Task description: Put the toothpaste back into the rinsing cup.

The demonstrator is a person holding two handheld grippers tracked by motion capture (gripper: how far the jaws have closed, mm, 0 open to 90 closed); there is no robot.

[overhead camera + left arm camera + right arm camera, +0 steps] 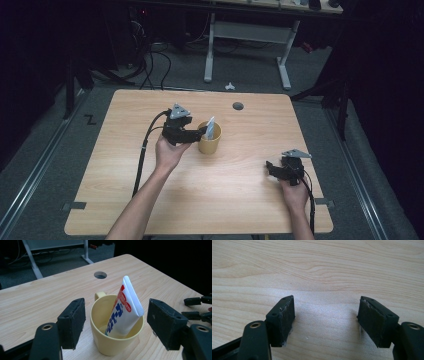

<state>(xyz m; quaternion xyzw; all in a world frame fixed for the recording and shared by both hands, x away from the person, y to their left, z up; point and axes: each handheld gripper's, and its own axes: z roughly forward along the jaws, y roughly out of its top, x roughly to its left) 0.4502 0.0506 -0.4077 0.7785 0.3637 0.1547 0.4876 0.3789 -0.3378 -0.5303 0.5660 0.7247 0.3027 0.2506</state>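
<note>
Tube [126, 308] already stood tilted inside yellow mug [113, 340], just ahead of left claw [116, 323]. Left claw released, jaws apart beside mug, gripping nothing. Right claw [325, 322] released, idle over bare tabletop [317, 270]. Judged: placement done, withdrawal left.

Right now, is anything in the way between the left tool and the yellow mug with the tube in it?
Nothing visible is. The left tool has its jaws open, one on each side of the yellow mug, with bare gaps between the pads and the mug's wall. The tube leans inside the mug, poking above its rim.
</note>
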